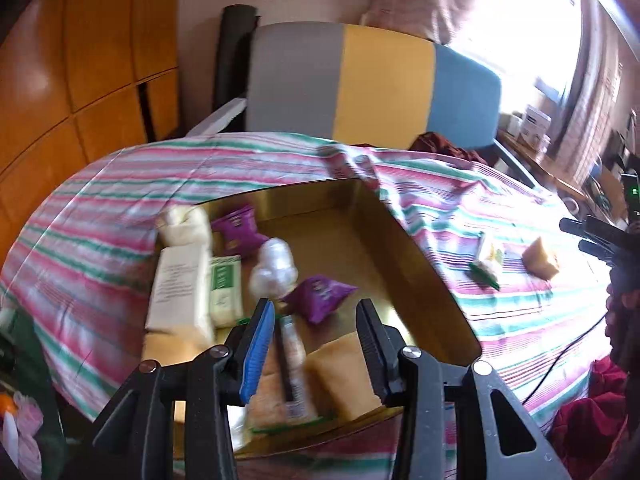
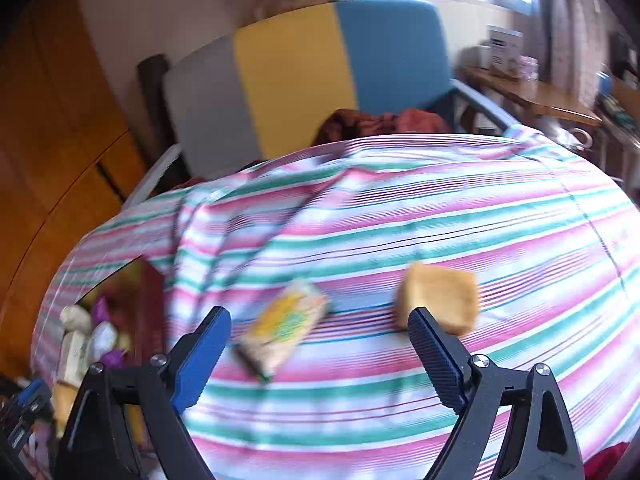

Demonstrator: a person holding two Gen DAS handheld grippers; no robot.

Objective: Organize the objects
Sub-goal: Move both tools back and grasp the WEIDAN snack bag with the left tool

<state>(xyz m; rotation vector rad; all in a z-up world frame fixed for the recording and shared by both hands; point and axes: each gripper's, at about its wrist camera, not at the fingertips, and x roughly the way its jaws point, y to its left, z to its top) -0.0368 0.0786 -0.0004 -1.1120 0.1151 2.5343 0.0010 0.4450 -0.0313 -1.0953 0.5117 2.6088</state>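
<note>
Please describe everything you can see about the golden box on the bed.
The golden box is a shallow, open rectangular tray with shiny, metallic-looking walls and a duller floor. It lies flat on the striped cloth, with no lid in sight. Snack packets fill its left and near part: two purple packets, pale wrapped blocks, a clear bag and tan pieces. Its far right part is bare. The left claw is open above its near end, holding nothing.
</note>
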